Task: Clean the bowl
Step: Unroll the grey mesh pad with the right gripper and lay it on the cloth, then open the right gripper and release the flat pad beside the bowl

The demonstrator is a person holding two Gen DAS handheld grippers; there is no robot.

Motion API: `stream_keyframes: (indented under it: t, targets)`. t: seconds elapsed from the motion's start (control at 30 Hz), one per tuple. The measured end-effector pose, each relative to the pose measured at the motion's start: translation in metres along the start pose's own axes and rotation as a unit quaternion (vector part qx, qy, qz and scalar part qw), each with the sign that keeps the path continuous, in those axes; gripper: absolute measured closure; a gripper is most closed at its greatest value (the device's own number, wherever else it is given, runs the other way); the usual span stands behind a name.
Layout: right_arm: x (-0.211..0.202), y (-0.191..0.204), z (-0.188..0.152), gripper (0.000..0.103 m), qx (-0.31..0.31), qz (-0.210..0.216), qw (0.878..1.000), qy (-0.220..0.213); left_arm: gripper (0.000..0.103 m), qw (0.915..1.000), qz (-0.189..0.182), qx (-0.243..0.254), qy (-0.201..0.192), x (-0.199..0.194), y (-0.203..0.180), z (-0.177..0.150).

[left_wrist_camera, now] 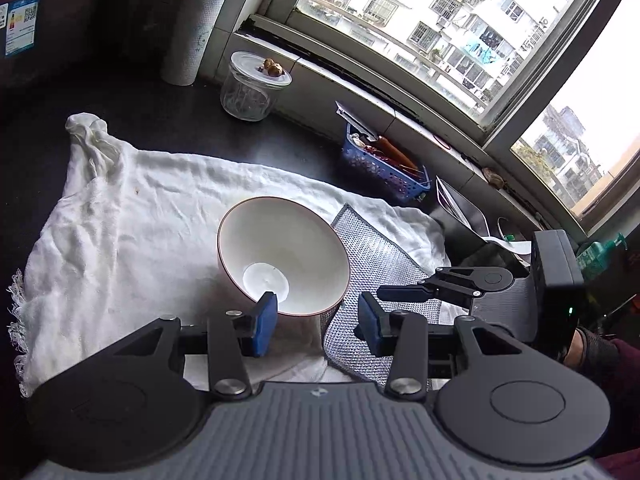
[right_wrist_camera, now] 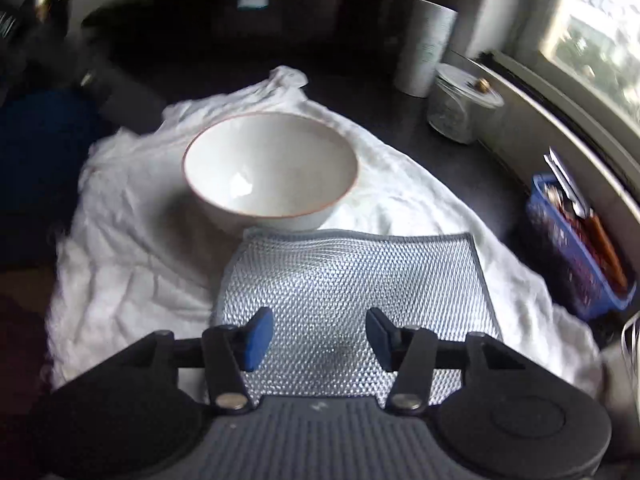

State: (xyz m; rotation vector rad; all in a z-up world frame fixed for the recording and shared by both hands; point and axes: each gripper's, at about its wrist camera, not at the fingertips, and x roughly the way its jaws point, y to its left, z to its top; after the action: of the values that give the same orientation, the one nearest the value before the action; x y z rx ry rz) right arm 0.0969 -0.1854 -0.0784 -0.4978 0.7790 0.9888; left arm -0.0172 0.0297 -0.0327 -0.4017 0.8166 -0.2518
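A white bowl (left_wrist_camera: 280, 252) with a brown rim stands upright on a white cloth (left_wrist_camera: 140, 208); it also shows in the right wrist view (right_wrist_camera: 272, 172). A silver mesh scrubbing cloth (right_wrist_camera: 348, 280) lies flat beside the bowl, also in the left wrist view (left_wrist_camera: 372, 256). My left gripper (left_wrist_camera: 316, 320) is open and empty, just in front of the bowl's near rim. My right gripper (right_wrist_camera: 318, 334) is open and empty, hovering over the near part of the mesh cloth. Its fingers (left_wrist_camera: 412, 292) show at the right of the left wrist view.
On the dark counter (left_wrist_camera: 168, 120) stand a paper towel roll (left_wrist_camera: 196, 28), a glass jar (left_wrist_camera: 248, 88) with a lid, and a blue basket (left_wrist_camera: 380, 164) of utensils along the window sill (left_wrist_camera: 360, 76). A green soap bottle (left_wrist_camera: 600, 252) stands far right.
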Motion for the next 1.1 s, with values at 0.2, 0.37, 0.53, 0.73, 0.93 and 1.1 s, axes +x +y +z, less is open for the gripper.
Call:
stream_keyframes:
  t: [0.2, 0.37, 0.53, 0.73, 0.93, 1.1]
  targets:
    - [-0.042, -0.027, -0.041, 0.045, 0.219, -0.068, 0.972, -0.047, 0.060, 0.9997, -0.012, 0.012, 0.017, 0.000, -0.002, -0.004]
    - [-0.064, -0.053, -0.068, 0.045, 0.300, -0.132, 0.940, -0.093, 0.060, 0.9984, -0.027, 0.016, 0.047, 0.013, 0.006, -0.005]
    - [-0.054, -0.093, -0.074, 0.049, 0.348, -0.142, 0.924, -0.070, 0.060, 0.9976, -0.043, 0.016, 0.052, 0.018, 0.010, 0.002]
    - [-0.050, -0.098, -0.077, 0.063, 0.380, -0.122, 0.915, -0.066, 0.060, 0.9969, -0.050, 0.019, 0.059, 0.018, 0.021, 0.009]
    - [-0.058, -0.085, -0.072, 0.067, 0.381, -0.097, 0.915, -0.090, 0.060, 0.9964, -0.056, 0.006, 0.064, 0.022, 0.032, 0.015]
    - [-0.052, -0.087, -0.079, 0.096, 0.412, -0.110, 0.900, -0.085, 0.060, 0.9952, -0.065, 0.015, 0.071, 0.024, 0.032, 0.019]
